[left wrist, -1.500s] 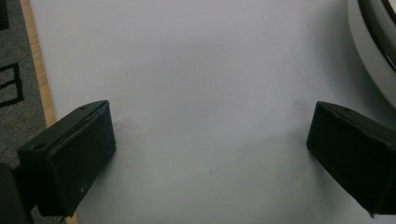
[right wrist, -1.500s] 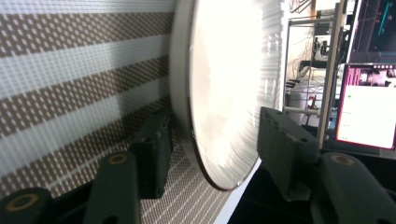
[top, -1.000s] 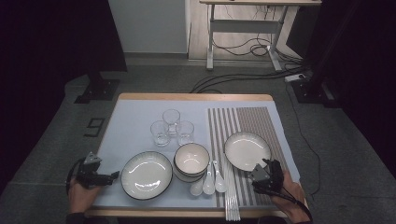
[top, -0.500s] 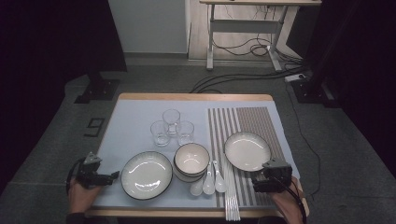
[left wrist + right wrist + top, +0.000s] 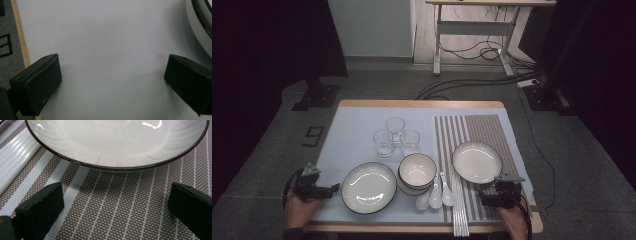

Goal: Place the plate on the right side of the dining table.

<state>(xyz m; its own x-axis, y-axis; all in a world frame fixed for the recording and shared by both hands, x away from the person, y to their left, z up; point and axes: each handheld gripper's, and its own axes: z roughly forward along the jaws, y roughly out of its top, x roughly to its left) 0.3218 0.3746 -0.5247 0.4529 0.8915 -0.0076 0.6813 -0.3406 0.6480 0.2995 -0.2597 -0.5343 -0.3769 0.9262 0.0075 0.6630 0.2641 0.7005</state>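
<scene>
Having backed off the plate, right claw now spread wide, empty, left claw likewise wide.

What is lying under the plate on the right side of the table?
The plate rests on a brown-and-white striped placemat, its woven pattern visible up to the rim in the right gripper view. The mat directly beneath the plate is covered, so anything there cannot be seen.

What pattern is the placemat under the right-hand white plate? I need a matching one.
Brown woven placemat with pale stripes of varying width, under the dark-rimmed white plate; clearest in the right gripper view.
</scene>
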